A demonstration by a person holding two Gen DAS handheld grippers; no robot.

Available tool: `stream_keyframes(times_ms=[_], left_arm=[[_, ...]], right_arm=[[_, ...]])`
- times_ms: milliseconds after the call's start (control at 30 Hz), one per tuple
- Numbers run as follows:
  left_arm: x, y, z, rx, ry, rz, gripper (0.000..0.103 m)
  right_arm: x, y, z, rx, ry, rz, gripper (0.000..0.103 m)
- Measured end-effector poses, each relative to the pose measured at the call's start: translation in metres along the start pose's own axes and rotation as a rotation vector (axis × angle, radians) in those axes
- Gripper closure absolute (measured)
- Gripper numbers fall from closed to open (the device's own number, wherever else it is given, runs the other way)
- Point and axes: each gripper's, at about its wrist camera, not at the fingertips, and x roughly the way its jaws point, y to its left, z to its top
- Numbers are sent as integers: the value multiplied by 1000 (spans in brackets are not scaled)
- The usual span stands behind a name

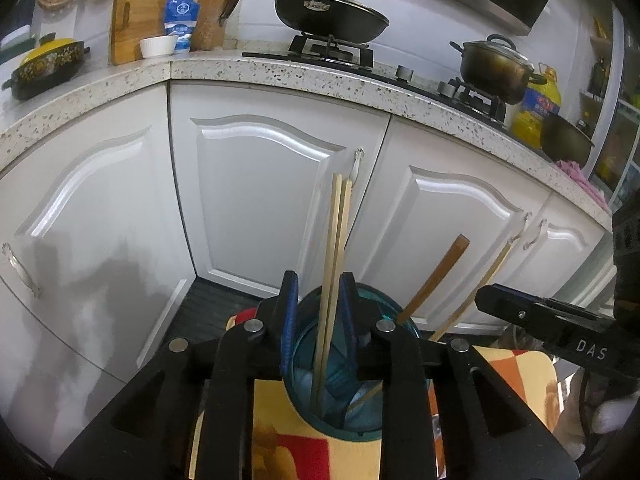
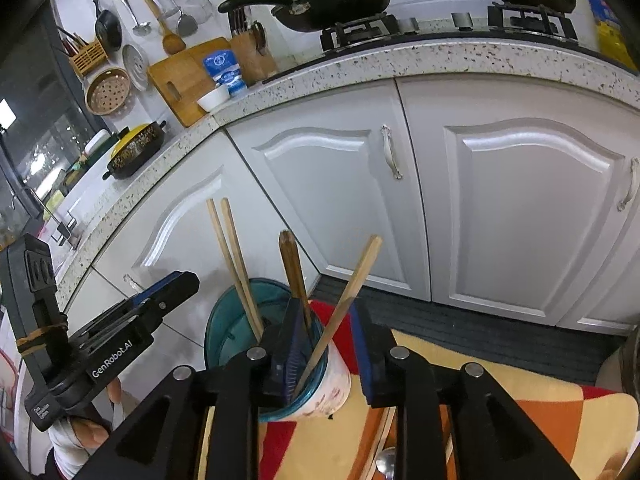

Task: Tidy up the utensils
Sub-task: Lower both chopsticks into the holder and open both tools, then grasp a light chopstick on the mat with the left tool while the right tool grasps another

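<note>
A teal utensil cup (image 1: 360, 416) (image 2: 228, 332) stands on a patterned mat (image 1: 516, 376) (image 2: 500, 412). A pair of pale chopsticks (image 1: 334, 272) (image 2: 236, 264) stands in it, with a dark wooden stick (image 1: 436, 278) (image 2: 294, 272) and another pale chopstick (image 1: 476, 288) (image 2: 348, 300). My left gripper (image 1: 318, 320) is open, its fingers either side of the pale pair above the cup, not touching. My right gripper (image 2: 326, 344) is open over the cup's right rim, with the single pale chopstick loose between its fingers. Each gripper shows in the other's view: the right one (image 1: 552, 320), the left one (image 2: 132, 312).
White cabinet doors (image 1: 260, 200) (image 2: 520, 208) stand close behind, under a speckled counter (image 1: 280, 70) (image 2: 440, 60). On it are a black pan (image 1: 330, 10), a pot (image 1: 496, 66), a knife block (image 1: 210, 24) and a cutting board (image 2: 188, 76). A spoon (image 2: 386, 462) lies below the right gripper.
</note>
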Motion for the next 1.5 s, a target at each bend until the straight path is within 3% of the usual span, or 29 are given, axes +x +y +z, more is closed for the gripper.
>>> stream_keyframes(times_ms=[267,833,967,1500], left_arm=[[-9,-8,-14,19,7,24,66],[-36,-33,-52,44,32,-6,49],[-41,-41,-65,57,49,-22,42],[-44,-42,-120,47,152,-69,41]], right_arm=[[-13,11,-10,-33,-1,-4,75],[-42,20,-60,-108,44,-66,67],[-51,11,-76,-101,54,-88,66],[-48,-61,-150,25,191,-187,64]])
